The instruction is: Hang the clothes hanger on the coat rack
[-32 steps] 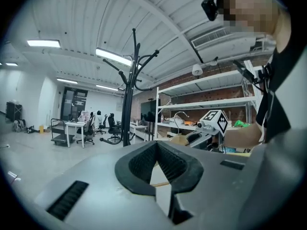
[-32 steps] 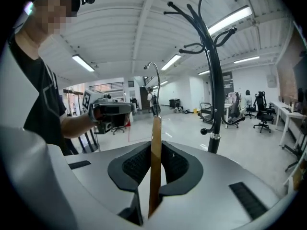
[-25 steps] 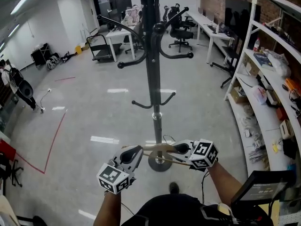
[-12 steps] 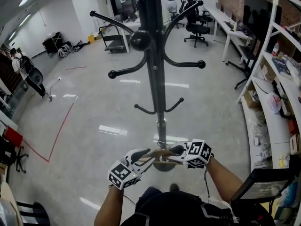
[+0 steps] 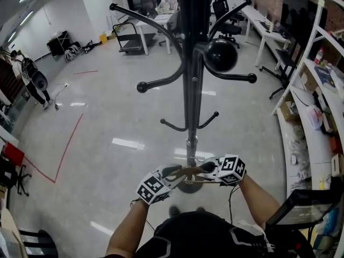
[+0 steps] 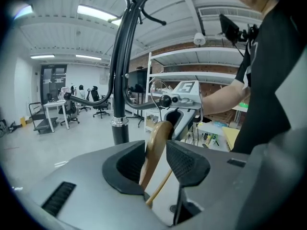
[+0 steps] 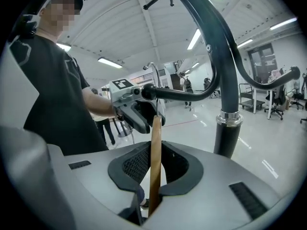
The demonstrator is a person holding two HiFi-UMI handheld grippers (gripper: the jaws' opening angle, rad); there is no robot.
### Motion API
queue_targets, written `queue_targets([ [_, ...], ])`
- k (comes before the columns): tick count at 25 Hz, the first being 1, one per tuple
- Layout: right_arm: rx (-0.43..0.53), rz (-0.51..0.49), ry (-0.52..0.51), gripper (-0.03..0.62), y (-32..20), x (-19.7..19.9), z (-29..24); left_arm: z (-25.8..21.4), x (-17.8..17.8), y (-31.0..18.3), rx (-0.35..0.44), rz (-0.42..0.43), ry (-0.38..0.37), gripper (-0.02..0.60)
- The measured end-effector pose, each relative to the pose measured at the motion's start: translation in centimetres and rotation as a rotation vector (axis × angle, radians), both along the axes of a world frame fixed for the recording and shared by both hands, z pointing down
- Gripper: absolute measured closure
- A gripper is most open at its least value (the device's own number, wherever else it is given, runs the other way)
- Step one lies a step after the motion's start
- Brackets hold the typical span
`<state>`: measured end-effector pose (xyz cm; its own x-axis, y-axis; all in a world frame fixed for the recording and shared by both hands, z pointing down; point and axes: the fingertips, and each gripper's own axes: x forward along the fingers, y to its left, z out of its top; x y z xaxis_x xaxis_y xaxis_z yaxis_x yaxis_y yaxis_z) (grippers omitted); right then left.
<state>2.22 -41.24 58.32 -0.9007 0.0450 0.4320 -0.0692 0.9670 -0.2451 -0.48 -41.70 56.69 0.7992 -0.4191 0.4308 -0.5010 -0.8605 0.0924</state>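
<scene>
The hanger lies crosswise, low in front of the coat rack. The right gripper clamps one end. The left gripper, its jaws just opened wide, loosely straddles the other end.

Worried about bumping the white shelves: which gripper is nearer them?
Right. The right gripper grips the hanger's end on the shelves' side; the left gripper, jaws just opened round its other end, is farther.
</scene>
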Motion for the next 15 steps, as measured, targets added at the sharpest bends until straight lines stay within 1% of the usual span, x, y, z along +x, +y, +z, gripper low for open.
queue_targets([
  [5, -0.038, 0.012, -0.017, 0.539, -0.8, 0.2, 1.0, 1.4, 0.4, -1.0, -0.027, 0.014, -0.03, 0.459],
  [8, -0.049, 0.018, -0.019, 0.539, -1.6, 0.4, 1.8, 2.3, 0.6, -1.8, -0.056, 0.005, -0.031, 0.471],
  [10, -0.066, 0.016, -0.023, 0.539, -1.9, 0.6, 2.4, 2.9, 0.8, -2.1, -0.062, 0.009, -0.035, 0.48],
  [13, -0.1, 0.024, -0.035, 0.539, -2.7, 0.9, 3.2, 3.8, 1.1, -2.8, -0.063, 0.029, -0.059, 0.486],
  [15, -0.105, 0.036, -0.039, 0.539, -3.5, 1.1, 3.7, 4.4, 1.2, -3.5, -0.076, 0.035, -0.073, 0.488],
])
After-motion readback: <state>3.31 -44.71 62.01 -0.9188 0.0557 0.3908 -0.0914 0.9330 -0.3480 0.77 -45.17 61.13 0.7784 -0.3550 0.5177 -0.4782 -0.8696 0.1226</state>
